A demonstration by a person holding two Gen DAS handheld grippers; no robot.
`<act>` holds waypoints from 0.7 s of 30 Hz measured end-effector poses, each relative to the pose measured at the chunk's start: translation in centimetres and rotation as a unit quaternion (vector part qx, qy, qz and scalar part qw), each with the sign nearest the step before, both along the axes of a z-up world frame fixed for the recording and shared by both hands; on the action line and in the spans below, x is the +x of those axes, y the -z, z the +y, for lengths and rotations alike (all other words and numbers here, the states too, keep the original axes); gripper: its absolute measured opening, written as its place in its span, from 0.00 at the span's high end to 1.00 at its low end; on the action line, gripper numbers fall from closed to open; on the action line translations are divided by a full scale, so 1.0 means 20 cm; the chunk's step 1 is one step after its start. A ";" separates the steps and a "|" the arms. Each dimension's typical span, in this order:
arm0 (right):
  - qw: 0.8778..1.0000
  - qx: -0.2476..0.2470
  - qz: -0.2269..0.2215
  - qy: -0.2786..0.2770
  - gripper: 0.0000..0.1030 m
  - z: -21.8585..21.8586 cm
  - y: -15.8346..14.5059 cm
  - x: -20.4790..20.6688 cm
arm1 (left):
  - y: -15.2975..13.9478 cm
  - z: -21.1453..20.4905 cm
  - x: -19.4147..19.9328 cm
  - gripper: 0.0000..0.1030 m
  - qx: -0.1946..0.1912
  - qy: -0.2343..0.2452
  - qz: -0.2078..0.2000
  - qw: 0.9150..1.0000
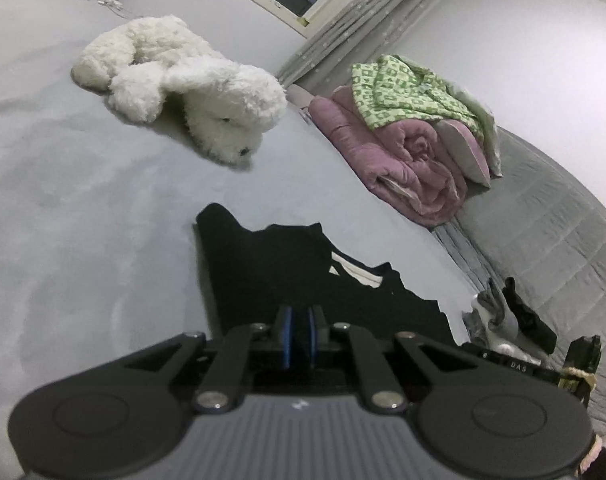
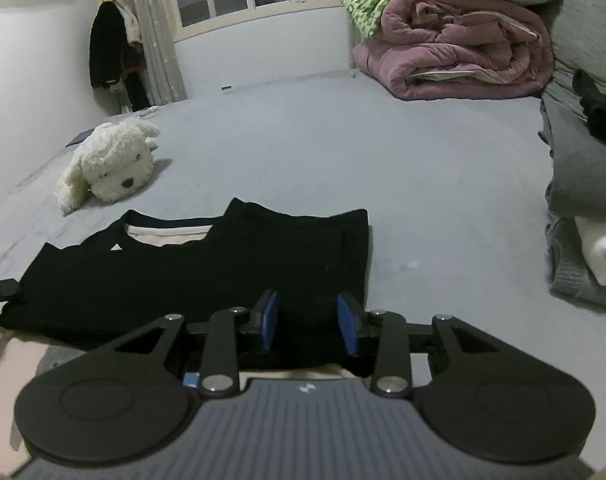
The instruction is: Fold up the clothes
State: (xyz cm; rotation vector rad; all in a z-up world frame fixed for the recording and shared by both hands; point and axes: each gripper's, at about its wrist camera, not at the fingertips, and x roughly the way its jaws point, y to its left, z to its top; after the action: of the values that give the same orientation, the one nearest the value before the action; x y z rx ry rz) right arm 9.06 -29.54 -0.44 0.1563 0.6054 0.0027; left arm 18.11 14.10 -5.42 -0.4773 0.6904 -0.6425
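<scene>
Bed, plush dog beyond shirt

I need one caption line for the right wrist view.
Open right hand-held gripper at the near edge of a black shirt on the bed.

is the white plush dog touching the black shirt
Apart. The right wrist view shows a clear strip of grey bedsheet between the white plush dog and the collar edge of the black shirt.
</scene>
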 end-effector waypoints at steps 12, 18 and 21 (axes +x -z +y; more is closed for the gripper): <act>0.999 0.032 0.003 -0.002 0.62 0.09 -0.04 0.00 | -0.03 -0.03 -0.01 0.89 0.003 0.008 -0.006 1.000; 0.999 0.033 0.014 -0.004 0.59 0.13 -0.05 -0.03 | 0.00 -0.07 0.00 0.87 0.045 0.004 0.002 0.999; 0.999 0.035 0.018 -0.002 0.58 0.14 -0.05 -0.06 | -0.02 -0.06 -0.01 0.87 0.033 0.004 -0.003 0.999</act>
State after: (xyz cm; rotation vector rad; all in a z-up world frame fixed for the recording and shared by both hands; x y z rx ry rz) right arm 7.94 -26.68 0.53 0.2229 0.6410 0.0249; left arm 17.92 13.00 -5.09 -0.4119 0.7051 -0.6274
